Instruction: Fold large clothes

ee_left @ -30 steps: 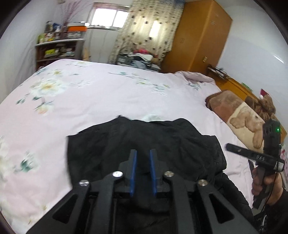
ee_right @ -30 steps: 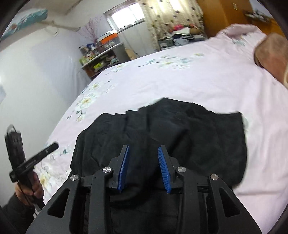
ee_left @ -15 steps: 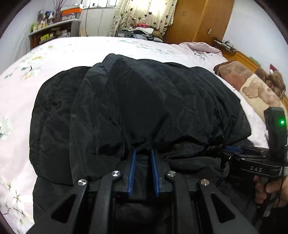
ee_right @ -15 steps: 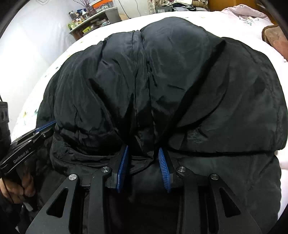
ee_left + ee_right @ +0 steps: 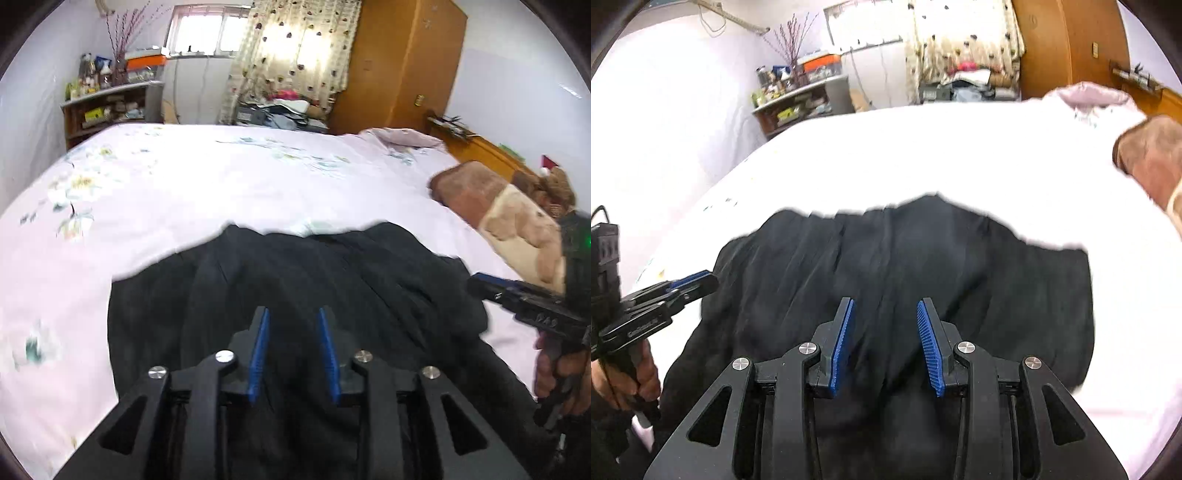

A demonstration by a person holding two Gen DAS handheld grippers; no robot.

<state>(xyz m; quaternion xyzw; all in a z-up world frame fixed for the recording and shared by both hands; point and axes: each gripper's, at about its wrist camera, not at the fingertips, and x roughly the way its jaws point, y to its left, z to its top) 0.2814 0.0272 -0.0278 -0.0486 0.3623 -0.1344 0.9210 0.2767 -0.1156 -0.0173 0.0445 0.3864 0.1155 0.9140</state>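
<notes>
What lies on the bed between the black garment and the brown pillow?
Only bare pink bedsheet lies between the black garment and the brown pillow, as the left wrist view shows.

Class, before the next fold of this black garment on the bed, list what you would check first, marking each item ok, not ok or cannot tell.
1. Black garment wholly on the bed: cannot tell; its near edge is hidden beneath the claws.
2. Garment lying flat: not ok; ridges run across it.
3. Left claw free of the fabric: ok; its jaws are opening, fabric between them, pads not pressing it.
4. Right claw free of the fabric: cannot tell; jaws apart, fabric between them.
5. Bare sheet beyond the far edge: ok.
6. Brown pillow apart from the garment: ok.
</notes>
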